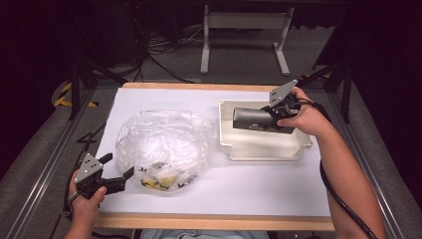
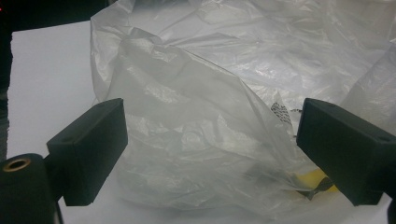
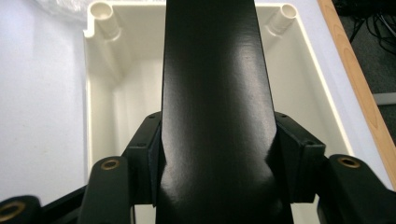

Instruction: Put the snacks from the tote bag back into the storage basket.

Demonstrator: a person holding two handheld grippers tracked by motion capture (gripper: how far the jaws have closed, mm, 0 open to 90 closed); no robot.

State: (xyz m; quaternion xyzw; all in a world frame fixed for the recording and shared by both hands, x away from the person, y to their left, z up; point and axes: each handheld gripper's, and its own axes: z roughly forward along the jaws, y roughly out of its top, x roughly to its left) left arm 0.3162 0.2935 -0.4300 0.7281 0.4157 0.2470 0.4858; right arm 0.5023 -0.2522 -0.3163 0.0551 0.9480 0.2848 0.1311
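White tabletop point(image 1: 259, 189), crinkled clear plastic bag point(image 1: 164, 144)

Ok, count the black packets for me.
1 in plain sight: a black packet held in the right gripper over the white tray. The plastic bag holds yellow-and-black items, so more may be hidden.

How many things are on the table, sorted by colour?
White: 1, the plastic bin
Clear: 1, the crumpled plastic bag with small yellow and black items inside
Black: 1, the glossy black packet, held over the bin by the right gripper
Total: 3
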